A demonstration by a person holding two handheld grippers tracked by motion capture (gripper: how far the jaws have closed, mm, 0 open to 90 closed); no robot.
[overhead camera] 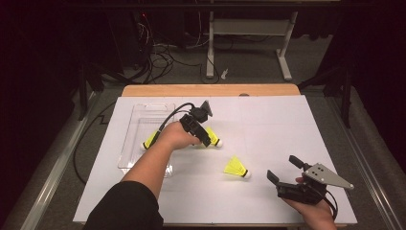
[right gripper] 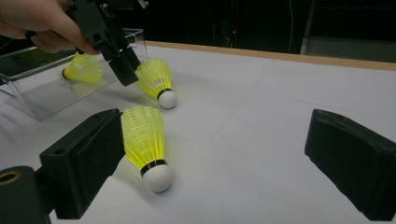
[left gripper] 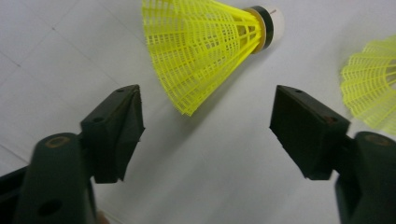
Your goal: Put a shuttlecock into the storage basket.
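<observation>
Left tongs [left gripper: 205, 121] gape above a shuttlecock [left gripper: 205, 42] beside the tray [overhead camera: 139, 120]; right tongs [overhead camera: 285, 167] released near the table's edge.

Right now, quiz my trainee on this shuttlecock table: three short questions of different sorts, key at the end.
1. True or false: the left claw is shut on a shuttlecock.
2. How many yellow shuttlecocks are there, and where does each lie?
3. Multiple choice: the shuttlecock nearest the right claw is A) inside the clear tray, B) lying on the white sheet, C) held in that claw.

Key
1. False: its jaws stand open around the shuttlecock by the tray, not touching it.
2. Three: one in the tray, two on the sheet.
3. B; the right claw is open and holds nothing.
</observation>
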